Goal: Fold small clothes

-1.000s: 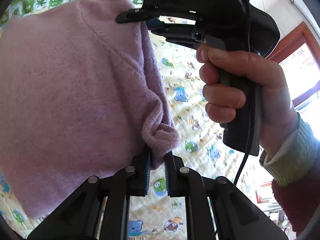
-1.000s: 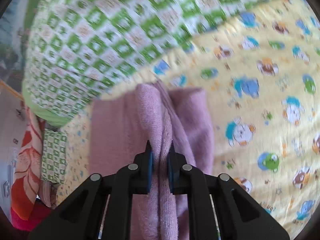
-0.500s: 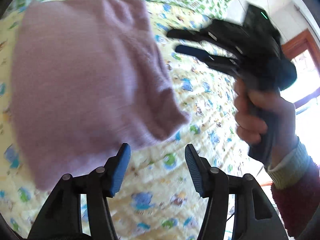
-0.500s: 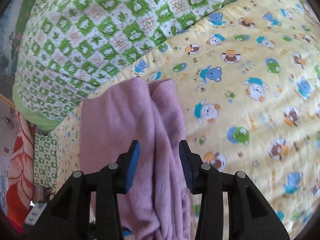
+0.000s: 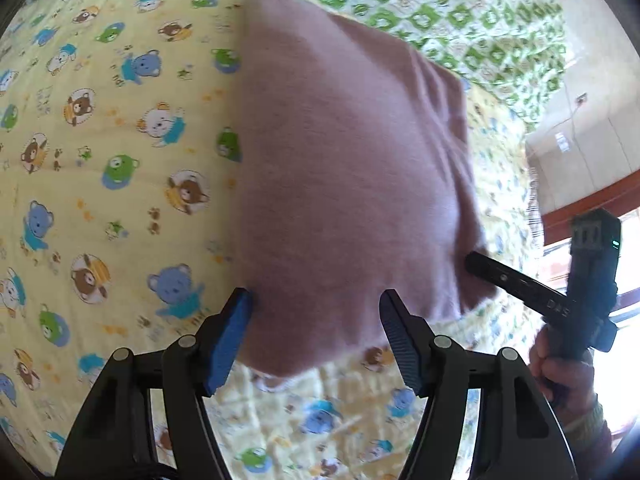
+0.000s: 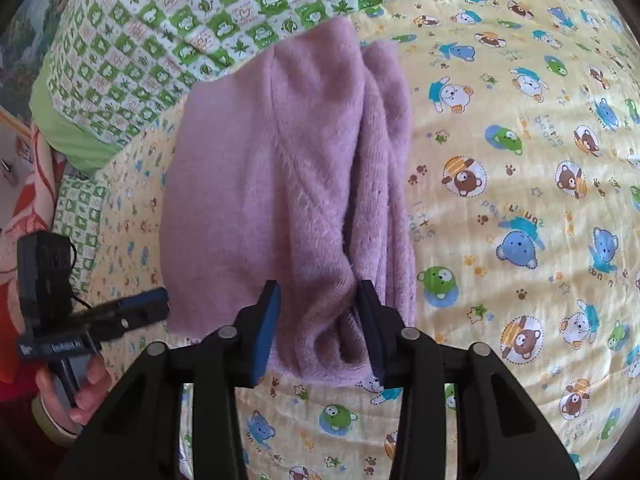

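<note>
**Pink knit lies folded on the bear quilt**

A yellow quilt point(image 6: 520, 208) printed with cartoon bears covers the bed, with a green-and-white checked blanket point(image 6: 168, 28) bunched along its far edge and a wood-framed window point(image 5: 592, 204) beyond. The small pink knit garment point(image 6: 280, 184) rests folded on the quilt, a seam running down it. The left gripper point(image 5: 316, 312) has just been opening and stands wide, clear of the cloth. The right gripper point(image 6: 318, 304) has just been closing, with the garment's near edge between its jaws; I cannot tell whether they press it.

Bedding: yellow bear-print quilt point(image 6: 520, 200) lying spread flat.
Beyond: green checked cover point(image 6: 168, 32) bordering its far edge.
</note>
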`<state>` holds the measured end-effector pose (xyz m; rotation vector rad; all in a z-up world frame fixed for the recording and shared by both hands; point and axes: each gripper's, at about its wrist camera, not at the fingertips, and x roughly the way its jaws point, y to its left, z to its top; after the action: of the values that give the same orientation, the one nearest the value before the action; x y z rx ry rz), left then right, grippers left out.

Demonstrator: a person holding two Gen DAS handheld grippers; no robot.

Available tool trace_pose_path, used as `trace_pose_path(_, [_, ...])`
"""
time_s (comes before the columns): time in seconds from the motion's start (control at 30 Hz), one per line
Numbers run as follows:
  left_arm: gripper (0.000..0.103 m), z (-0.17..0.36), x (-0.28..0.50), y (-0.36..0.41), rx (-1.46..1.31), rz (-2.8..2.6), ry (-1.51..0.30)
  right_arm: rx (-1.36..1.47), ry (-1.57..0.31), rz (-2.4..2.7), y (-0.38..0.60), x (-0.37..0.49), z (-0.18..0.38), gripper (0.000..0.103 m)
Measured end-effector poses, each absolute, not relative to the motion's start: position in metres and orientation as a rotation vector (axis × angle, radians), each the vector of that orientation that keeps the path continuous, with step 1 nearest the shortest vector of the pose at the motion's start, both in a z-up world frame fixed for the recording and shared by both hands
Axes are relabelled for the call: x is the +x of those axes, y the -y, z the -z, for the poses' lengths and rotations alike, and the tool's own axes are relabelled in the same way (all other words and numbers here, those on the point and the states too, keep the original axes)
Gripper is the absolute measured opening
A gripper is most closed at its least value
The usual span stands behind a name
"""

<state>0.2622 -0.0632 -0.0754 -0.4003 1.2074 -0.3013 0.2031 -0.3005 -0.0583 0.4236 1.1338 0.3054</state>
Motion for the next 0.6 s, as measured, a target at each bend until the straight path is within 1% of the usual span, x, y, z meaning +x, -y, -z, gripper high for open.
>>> trace_pose_path(0.03, [0.067,0.075,0.263,0.064,-0.394,0.299,-1.212,0.421,-1.137,-0.303,0.3,0.202,0.059,0.021])
trace_pose_path(0.07, [0.067,0.077,0.266,0.064,-0.387,0.289,-1.218,0.42,-1.134,-0.304,0.301,0.2,0.057,0.018])
trace_pose_path(0.1, [0.067,0.079,0.268,0.064,-0.383,0.283,-1.223,0.411,-1.129,-0.31,0.3,0.198,0.054,0.009])
trace_pose_path(0.17, [0.067,0.084,0.269,0.063,-0.378,0.279,-1.232,0.376,-1.104,-0.312,0.299,0.194,0.043,0.008])
trace_pose_path(0.27, [0.067,0.083,0.266,0.068,-0.369,0.289,-1.23,0.448,-1.011,-0.316,0.319,0.183,0.018,0.007])
trace_pose_path(0.33, [0.067,0.086,0.267,0.076,-0.36,0.295,-1.243,0.486,-0.997,-0.302,0.335,0.177,0.015,0.007])
trace_pose_path(0.5, [0.067,0.098,0.268,0.083,-0.345,0.29,-1.278,0.486,-1.111,-0.227,0.345,0.177,0.069,0.007])
trace_pose_path(0.6, [0.067,0.102,0.268,0.085,-0.341,0.294,-1.289,0.482,-1.113,-0.19,0.349,0.177,0.09,0.006])
